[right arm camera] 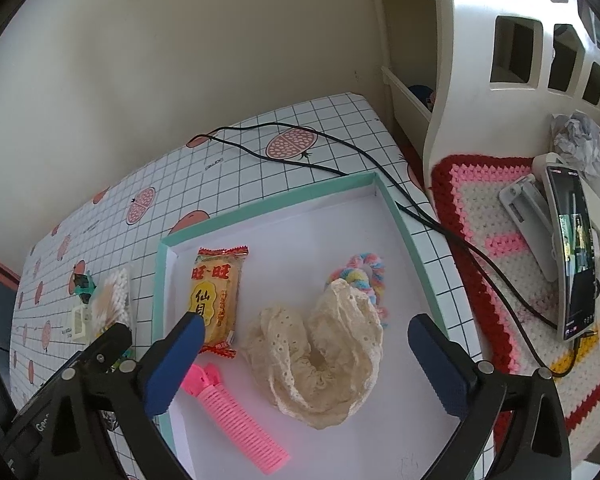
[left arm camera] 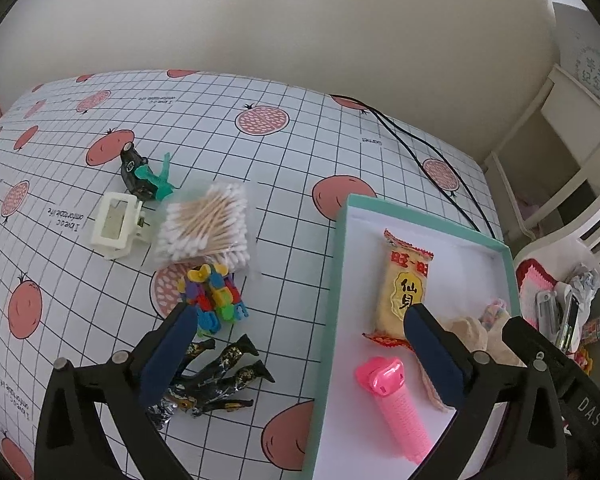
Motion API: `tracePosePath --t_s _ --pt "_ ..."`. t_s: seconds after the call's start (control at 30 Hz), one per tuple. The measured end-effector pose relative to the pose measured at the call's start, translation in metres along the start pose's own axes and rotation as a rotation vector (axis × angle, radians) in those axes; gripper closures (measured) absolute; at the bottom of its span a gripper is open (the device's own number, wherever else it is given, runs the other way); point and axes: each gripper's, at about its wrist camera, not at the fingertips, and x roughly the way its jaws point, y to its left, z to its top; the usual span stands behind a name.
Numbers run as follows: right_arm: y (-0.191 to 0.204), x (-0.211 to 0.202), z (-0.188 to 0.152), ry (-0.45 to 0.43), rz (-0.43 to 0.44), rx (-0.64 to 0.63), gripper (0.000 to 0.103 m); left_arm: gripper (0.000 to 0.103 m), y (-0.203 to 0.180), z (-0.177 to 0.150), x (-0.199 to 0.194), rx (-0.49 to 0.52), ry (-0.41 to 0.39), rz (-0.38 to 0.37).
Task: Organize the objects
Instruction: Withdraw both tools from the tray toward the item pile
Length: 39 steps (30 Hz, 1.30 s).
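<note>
Left gripper [left arm camera: 296,316] and right gripper [right arm camera: 300,330]: jaws apart, empty. Tray [right arm camera: 404,216] holds rice cracker packet [right arm camera: 216,292], pink comb [right arm camera: 236,420], lace scrunchie [right arm camera: 320,352]. At 9 o'clock on desk [left arm camera: 292,184]: cotton swabs [left arm camera: 204,224], candies [left arm camera: 216,376], toy bricks [left arm camera: 214,296] remain.

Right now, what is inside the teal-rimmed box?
Inside the box: rice cracker packet, pink comb, cream lace cloth, pastel rope ring partly covered by the cloth.

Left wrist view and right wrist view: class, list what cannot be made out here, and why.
- Candies: left wrist view, count unclear; the left tool covers part.
- Snack packet: lower text hidden by a tool finger.
- Phone: right wrist view, screen too small to read.
- Pink comb: handle end partly behind the right tool.
</note>
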Motion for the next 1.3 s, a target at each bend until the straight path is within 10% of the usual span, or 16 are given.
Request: tracePosePath --t_s 0.5,1.3 --pt "0.029 -0.012 0.002 -0.017 0.03 -0.041 0.0 0.0 0.02 0.011 -0.019 0.015 -0.024 0.006" --pt "0.182 0.005 -0.04 0.076 0.129 -0.337 0.0 0.0 0.146 0.038 -0.04 -0.1 0.015 0.05"
